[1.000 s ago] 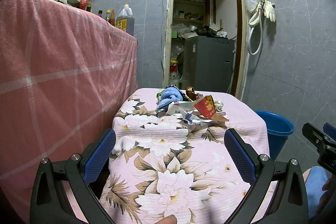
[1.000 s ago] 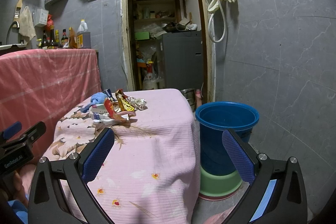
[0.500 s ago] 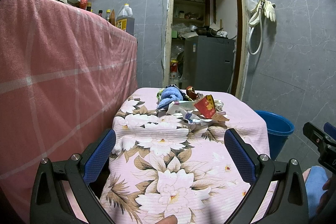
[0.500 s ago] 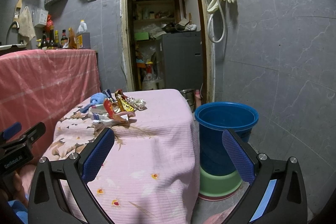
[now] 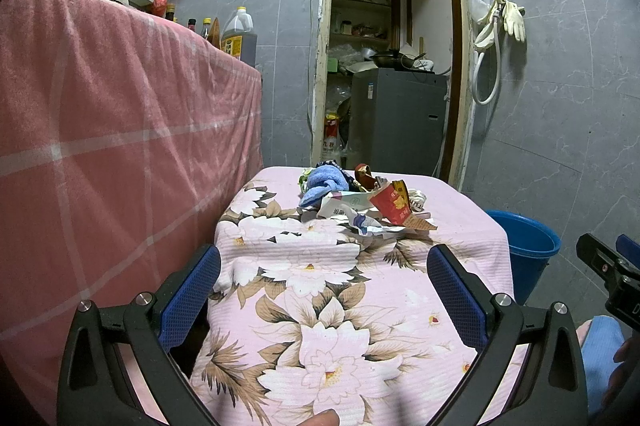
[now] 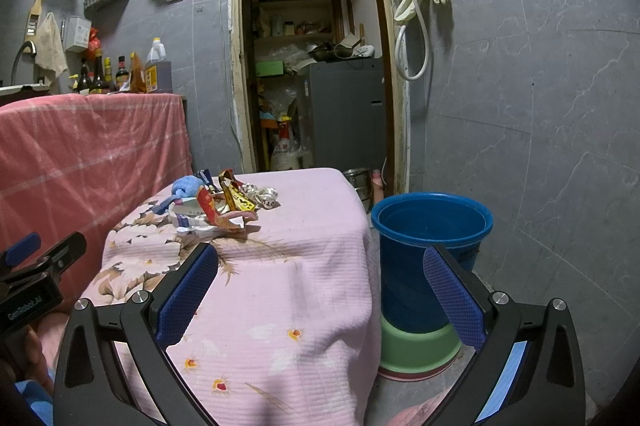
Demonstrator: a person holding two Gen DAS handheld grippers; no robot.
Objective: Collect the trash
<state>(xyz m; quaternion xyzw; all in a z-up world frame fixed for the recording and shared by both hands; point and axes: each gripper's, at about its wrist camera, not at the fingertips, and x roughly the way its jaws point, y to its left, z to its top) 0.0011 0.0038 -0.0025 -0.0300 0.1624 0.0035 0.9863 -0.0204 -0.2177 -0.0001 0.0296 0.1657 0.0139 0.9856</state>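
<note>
A heap of trash [image 5: 362, 204] lies at the far end of a small table under a pink floral cloth [image 5: 312, 290]: crumpled wrappers, a red packet [image 5: 392, 204], white paper and a blue rag [image 5: 324, 182]. The heap also shows in the right wrist view [image 6: 222, 208]. A blue bucket [image 6: 430, 238] stands on the floor right of the table, its mouth open and nothing visible inside. My left gripper [image 5: 323, 286] is open and empty over the table's near end. My right gripper [image 6: 320, 288] is open and empty near the table's right edge, beside the bucket.
A tall counter under a pink checked cloth [image 5: 104, 130] runs along the left with bottles on top. A doorway [image 5: 384, 74] behind the table leads to a cluttered store room. The bucket sits in a green basin [image 6: 416, 350]. Grey tiled wall on the right.
</note>
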